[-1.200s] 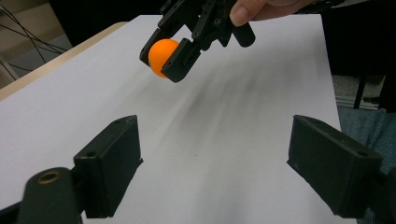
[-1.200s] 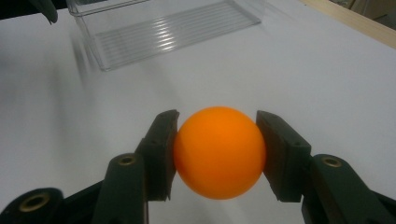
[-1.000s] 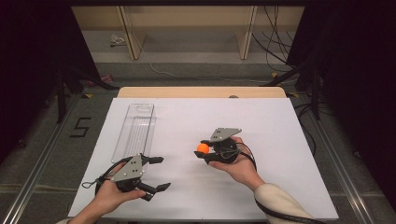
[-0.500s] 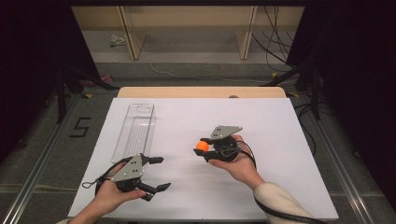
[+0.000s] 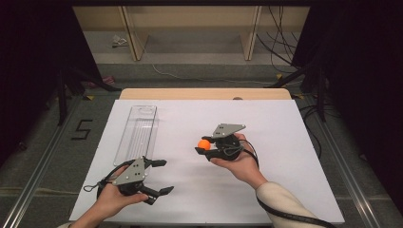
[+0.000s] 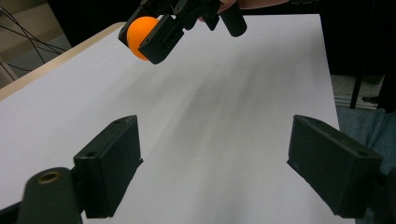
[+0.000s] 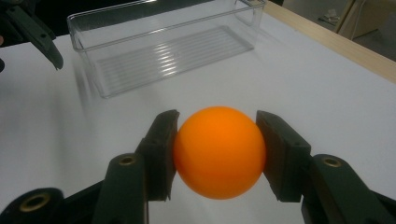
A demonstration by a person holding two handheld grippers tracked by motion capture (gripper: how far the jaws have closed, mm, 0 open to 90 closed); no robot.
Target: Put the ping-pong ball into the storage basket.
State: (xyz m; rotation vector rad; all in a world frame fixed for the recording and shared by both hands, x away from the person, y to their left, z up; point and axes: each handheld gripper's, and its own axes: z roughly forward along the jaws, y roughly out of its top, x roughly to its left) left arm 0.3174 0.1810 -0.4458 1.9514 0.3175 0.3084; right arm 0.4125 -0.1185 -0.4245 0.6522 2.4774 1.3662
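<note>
Orange ball (image 7: pixel 219 151) is pinched across its middle between both pads of the right gripper (image 5: pixel 207 145), lifted clear of the white table (image 5: pixel 285 142), likely for carrying. Clear tray (image 5: pixel 138 130) lies empty at about 10 o'clock from the ball, probably the drop target. Left gripper (image 5: pixel 161 176) is held spread, empty, near the table's 7 o'clock corner, out of the way.
</note>
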